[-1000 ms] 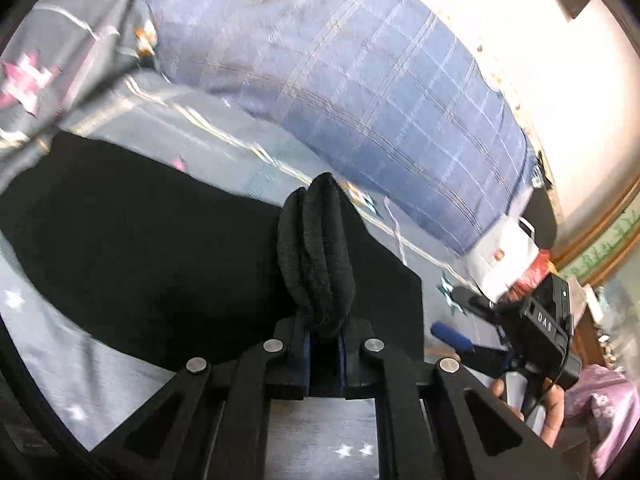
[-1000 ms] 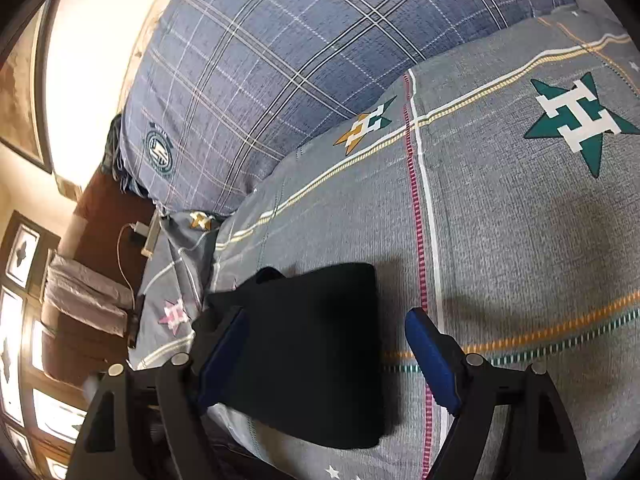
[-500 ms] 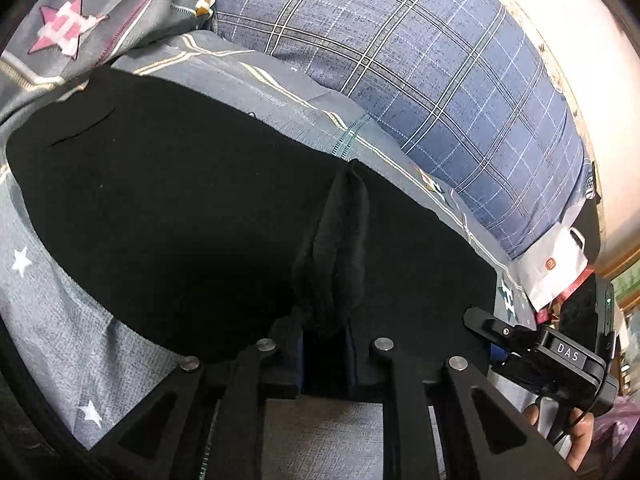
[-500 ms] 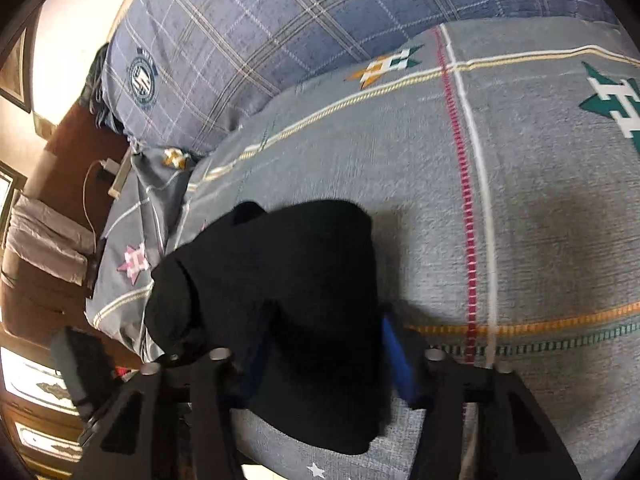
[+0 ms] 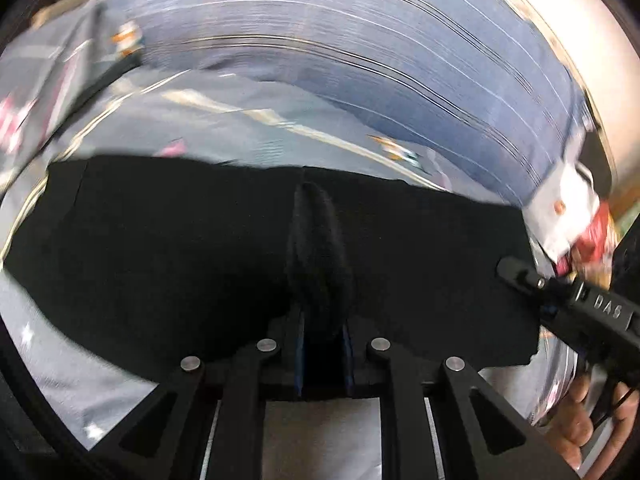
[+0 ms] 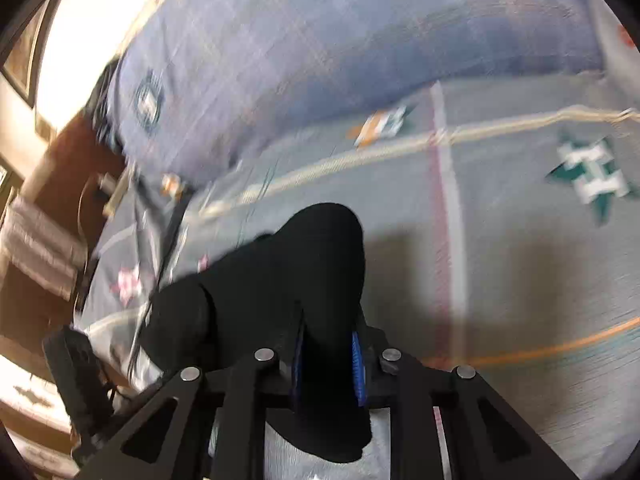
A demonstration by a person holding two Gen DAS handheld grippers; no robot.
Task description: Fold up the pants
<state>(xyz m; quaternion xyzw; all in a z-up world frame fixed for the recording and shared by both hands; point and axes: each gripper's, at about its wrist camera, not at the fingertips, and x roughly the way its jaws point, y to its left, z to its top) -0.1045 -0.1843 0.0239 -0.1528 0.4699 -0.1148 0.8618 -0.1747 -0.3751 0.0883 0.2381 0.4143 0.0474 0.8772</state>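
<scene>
Now gripping pants [image 5: 180, 248] w/ both grippers, mid-fold. Left gripper [image 5: 322, 354] pinching a bunched ridge of black cloth between blue pads, jaws nearly together. Right gripper [image 6: 328, 364] having just been closing, now clamping a thick fold of same cloth; fabric bulging up above pads and hanging below them. Pants lying on bed [image 6: 500, 272], spread wide and flat in left view, far edge running along near the plaid pillow [image 5: 360, 40]. Right gripper also showing at right edge of left view, at pants' right end, w/ hand [image 5: 588, 420] under it.

Prob. step: both grips set, starting to lift and carry one edge over. Both views motion-blurred, so exact corner held – not telling. Next move needing: raising both ends evenly, keeping cloth taut betw. grippers, laying held edge onto far edge w/o dragging bottom layer. Watching for thick wad slipping from right pads.
</scene>
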